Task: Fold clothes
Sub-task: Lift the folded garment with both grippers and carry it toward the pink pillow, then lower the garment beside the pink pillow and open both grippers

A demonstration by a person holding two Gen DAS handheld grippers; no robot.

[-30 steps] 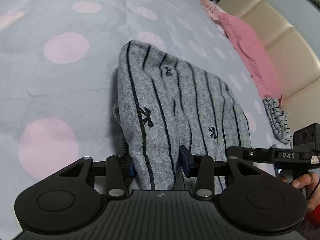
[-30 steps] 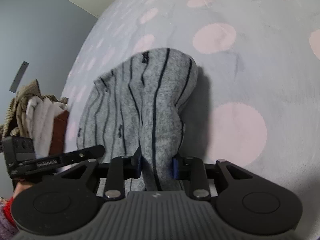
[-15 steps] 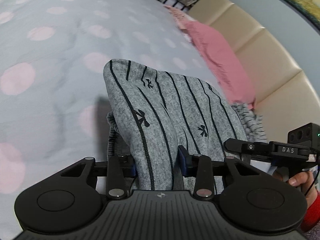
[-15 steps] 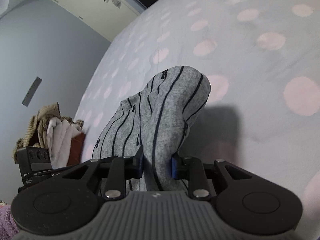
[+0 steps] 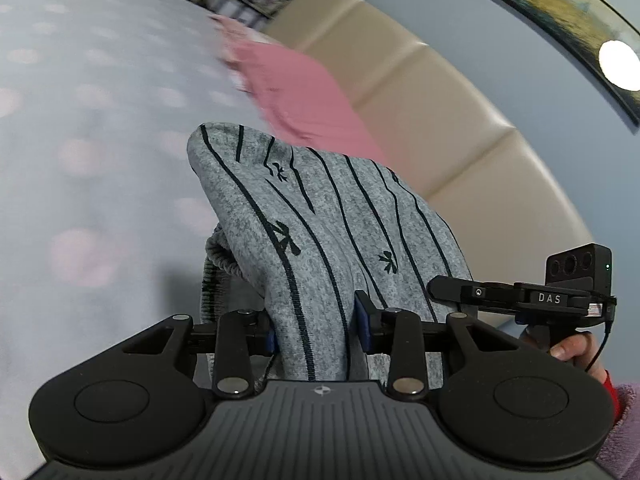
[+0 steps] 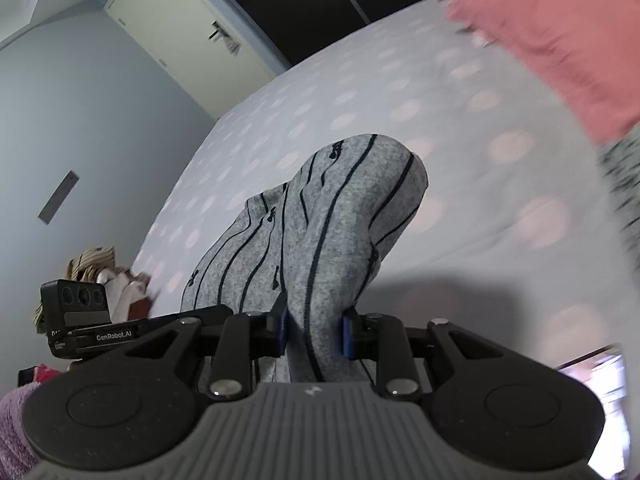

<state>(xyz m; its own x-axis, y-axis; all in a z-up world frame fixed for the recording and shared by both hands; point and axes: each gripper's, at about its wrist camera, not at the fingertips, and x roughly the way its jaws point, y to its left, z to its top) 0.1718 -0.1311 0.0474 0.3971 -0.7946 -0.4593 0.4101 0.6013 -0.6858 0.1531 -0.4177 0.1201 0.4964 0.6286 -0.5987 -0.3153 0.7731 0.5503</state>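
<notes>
Fabric fills the middle of both my wrist views: a grey knit garment [image 5: 320, 216] with thin dark stripes and small bow marks, lifted clear of the bed and hanging between my two tongs. A ribbed hem or waistband [image 5: 214, 268] sags below its left side in the left view; I cannot tell what kind of garment it is.

My left gripper [image 5: 316, 332] has a fold of the grey cloth bunched between its blue pads, which press on it from both sides at a narrow gap. My right gripper [image 6: 314, 330] pinches another fold the same way, its blue pads tight against the cloth. In the left view I see the right tool off to the right with a hand [image 5: 576, 350] on its handle and a fuzzy lilac sleeve [image 5: 624, 428] behind it.

Below the garment lies the bedspread [image 6: 460, 80], pale grey with pink dots, blurred. A pink blanket [image 5: 296, 92] lies along the far edge against a beige padded headboard [image 5: 460, 132]. In the right view a heap of other clothes [image 6: 100, 276] sits at the left edge of the bed, and a striped grey item [image 6: 624, 176] is a blur at the right.
</notes>
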